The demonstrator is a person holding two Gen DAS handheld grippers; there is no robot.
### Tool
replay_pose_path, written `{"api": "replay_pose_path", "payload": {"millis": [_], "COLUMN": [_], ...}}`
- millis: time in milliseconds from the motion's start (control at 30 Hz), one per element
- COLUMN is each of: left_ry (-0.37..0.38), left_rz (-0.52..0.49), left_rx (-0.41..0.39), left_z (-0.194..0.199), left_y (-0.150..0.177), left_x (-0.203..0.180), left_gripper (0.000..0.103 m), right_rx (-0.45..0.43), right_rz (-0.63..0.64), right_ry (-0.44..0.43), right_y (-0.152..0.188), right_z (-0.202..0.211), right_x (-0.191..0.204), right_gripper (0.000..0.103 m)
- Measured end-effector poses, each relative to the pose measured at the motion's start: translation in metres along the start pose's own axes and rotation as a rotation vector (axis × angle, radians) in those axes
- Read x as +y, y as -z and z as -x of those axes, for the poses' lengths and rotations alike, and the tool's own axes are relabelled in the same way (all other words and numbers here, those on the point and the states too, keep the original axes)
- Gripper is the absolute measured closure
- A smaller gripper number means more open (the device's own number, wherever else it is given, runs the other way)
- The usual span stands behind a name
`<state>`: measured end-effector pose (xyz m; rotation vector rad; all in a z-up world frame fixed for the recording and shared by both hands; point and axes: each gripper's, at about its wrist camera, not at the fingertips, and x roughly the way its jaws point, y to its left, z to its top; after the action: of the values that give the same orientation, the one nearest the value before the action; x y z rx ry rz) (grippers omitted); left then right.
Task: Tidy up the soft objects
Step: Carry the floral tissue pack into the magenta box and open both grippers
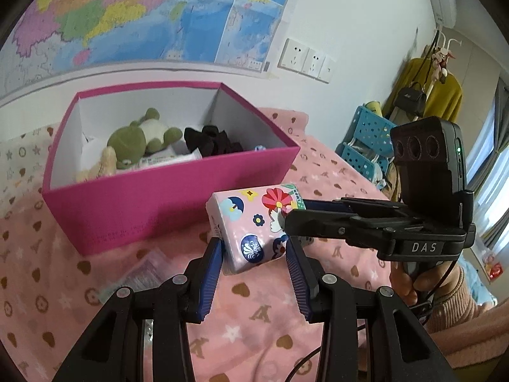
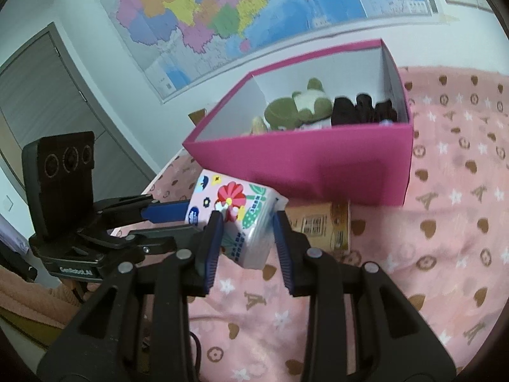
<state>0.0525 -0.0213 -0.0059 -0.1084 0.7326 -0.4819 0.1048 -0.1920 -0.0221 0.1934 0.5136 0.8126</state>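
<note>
A pink floral tissue pack is held above the pink blanket, in front of the magenta box. My left gripper is shut on its near end. My right gripper is shut on the pack's other end, and its black body reaches in from the right in the left wrist view. The box holds a green plush frog, a beige plush, black cloth and white packs.
A brown flat packet lies on the blanket under the box's front. A clear plastic packet lies left of my left gripper. A blue shelf rack and hanging clothes stand at the right. A wall map hangs behind.
</note>
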Motion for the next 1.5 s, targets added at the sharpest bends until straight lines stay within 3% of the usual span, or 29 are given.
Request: {"api": "replay_pose_path", "payload": {"millis": [933, 1367, 1500], "left_ry": [-0.067, -0.117, -0.107], "left_rz": [-0.012, 0.059, 0.121], "left_rx": [-0.087, -0.019, 0.026], "left_z": [-0.006, -0.047, -0.065], "left_y": [-0.074, -0.097, -0.101], "left_x": [0.027, 0.067, 0.083], "left_gripper": [0.063, 0.063, 0.063], "right_rx": [-0.104, -0.054, -0.028], "right_rz": [0.127, 0.113, 0.067], "right_ry": [0.021, 0.063, 0.077], "right_y": [-0.089, -0.123, -0.130], "right_z": [0.000, -0.042, -0.058], "right_x": [0.006, -0.015, -0.028], "right_gripper": [0.067, 0.066, 0.064]}}
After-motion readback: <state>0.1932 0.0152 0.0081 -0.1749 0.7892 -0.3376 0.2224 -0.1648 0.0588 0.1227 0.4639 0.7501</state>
